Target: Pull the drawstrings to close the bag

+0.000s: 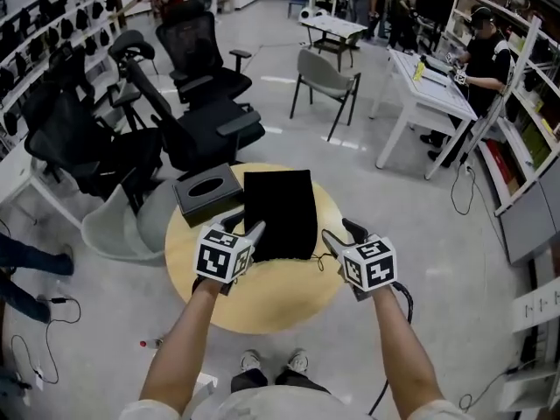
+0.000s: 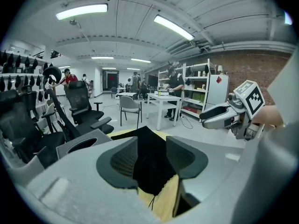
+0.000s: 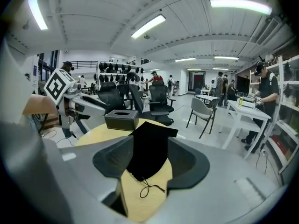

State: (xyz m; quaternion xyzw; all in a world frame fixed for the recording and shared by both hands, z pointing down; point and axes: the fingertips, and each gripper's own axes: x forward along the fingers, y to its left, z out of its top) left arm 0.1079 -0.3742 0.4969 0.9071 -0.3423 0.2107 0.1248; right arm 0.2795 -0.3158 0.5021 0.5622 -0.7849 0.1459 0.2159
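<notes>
The reach is being made — nothing is being held. One bag [image 1: 278, 213] is lying flat on the counter [image 1: 271, 309] beside one box [image 1: 207, 192]. The left gripper [image 1: 245, 227] and right gripper [image 1: 344, 234] are being kept wide at its near edge. Next, two drawstrings [image 3: 148, 189] likely need pinching — one each.

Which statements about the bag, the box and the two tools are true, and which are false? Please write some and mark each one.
1. The black bag lies flat on the round table. True.
2. The left tool is shut on a drawstring. False: its jaws stand apart and grip nothing.
3. The tissue box stands on top of the bag. False: it stands on the table, beside the bag.
4. The right tool has its jaws open. True.
5. A drawstring lies loose on the table at the bag's near edge. True.
</notes>
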